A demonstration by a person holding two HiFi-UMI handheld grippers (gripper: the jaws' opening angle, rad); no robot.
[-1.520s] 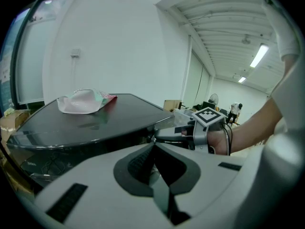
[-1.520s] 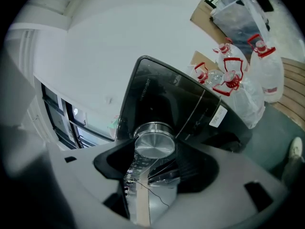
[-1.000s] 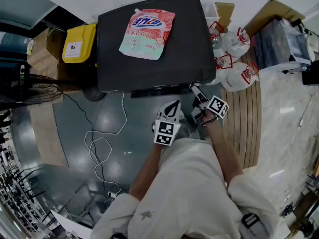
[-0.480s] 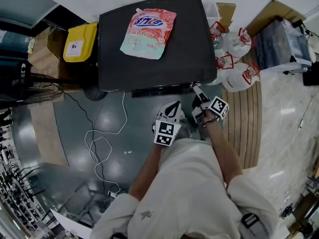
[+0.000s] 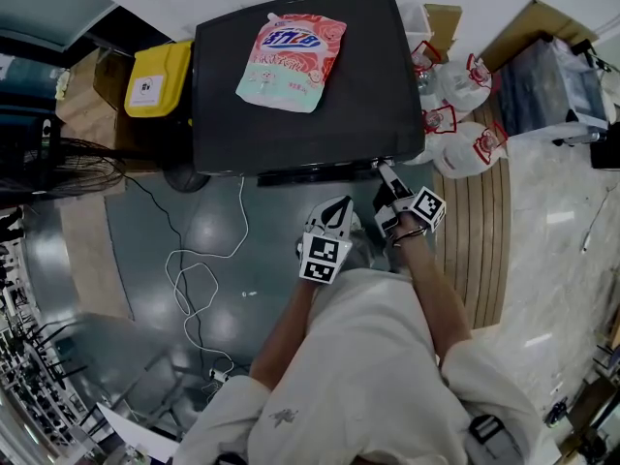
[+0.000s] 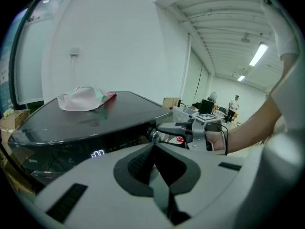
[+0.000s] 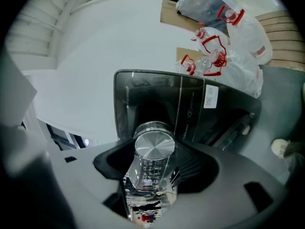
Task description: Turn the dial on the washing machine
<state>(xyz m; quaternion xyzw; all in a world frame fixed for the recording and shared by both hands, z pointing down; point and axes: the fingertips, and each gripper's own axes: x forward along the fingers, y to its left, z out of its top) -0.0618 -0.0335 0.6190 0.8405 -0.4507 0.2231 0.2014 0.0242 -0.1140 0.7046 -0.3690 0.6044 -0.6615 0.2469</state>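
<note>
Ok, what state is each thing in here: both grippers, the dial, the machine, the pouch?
right gripper: shut on the dial.
left gripper: shut, nothing between its jaws, off the machine.
dial: clamped between the right jaws.
display: lit.
detergent pouch: lying flat on top of the washing machine.

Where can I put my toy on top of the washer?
The washer lid is bare in front of the pouch and right of it. Its front right corner is busy: the right hand-held gripper grips the dial there. Right of it, bottles crowd the floor.
</note>
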